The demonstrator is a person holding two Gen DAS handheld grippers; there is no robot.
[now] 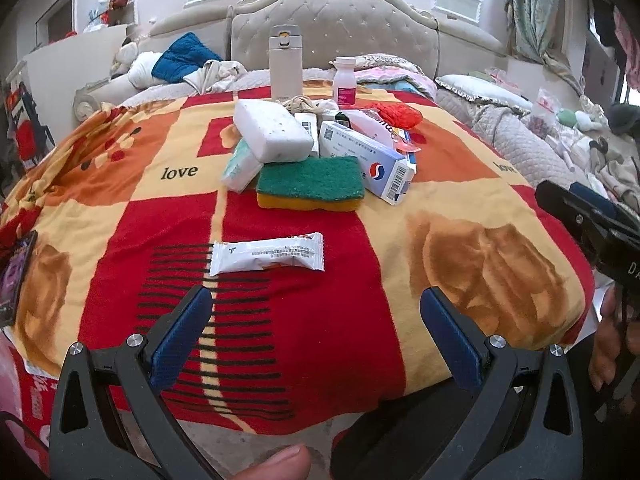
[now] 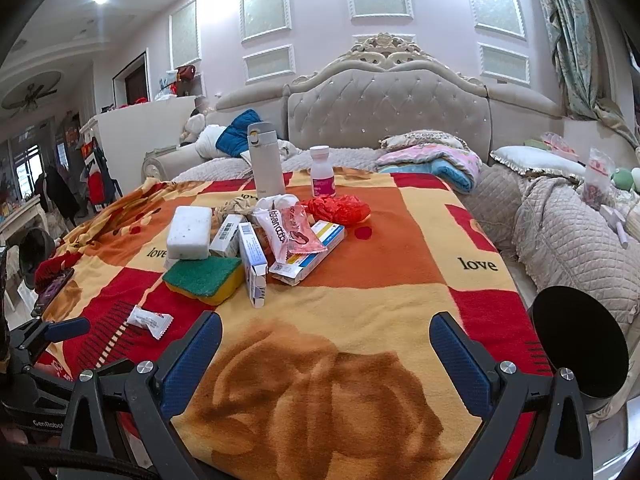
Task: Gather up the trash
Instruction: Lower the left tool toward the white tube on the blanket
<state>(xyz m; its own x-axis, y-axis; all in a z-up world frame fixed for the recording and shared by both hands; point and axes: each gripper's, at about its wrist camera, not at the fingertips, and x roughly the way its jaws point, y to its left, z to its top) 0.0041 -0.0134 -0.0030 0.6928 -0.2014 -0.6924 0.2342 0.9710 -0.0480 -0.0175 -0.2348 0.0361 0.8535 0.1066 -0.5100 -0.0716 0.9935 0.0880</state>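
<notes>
Left wrist: left gripper (image 1: 316,316) wide open, empty, low over the near edge of the blanket (image 1: 460,184). White wrapper (image 1: 267,258) lies flat just ahead of the jaws, alone, apart from the pile at blanket centre: white block (image 1: 272,131) on a green sponge (image 1: 311,183), blue-white box (image 1: 370,160), red bag (image 1: 400,115), flask (image 1: 285,63) and bottle (image 1: 345,82) toward the far edge. Wrapper looks light, thin, crinkly, likely slippery; best pinched across the middle or a crimped end, pressing into the soft blanket. Right wrist: right gripper (image 2: 326,350) also wide open, holding nothing, over the near edge right of centre. Wrapper (image 2: 150,321) sits near the left edge; pile (image 2: 256,240) centre; black round bin-like thing (image 2: 580,344) off the right edge, unclear what.
</notes>
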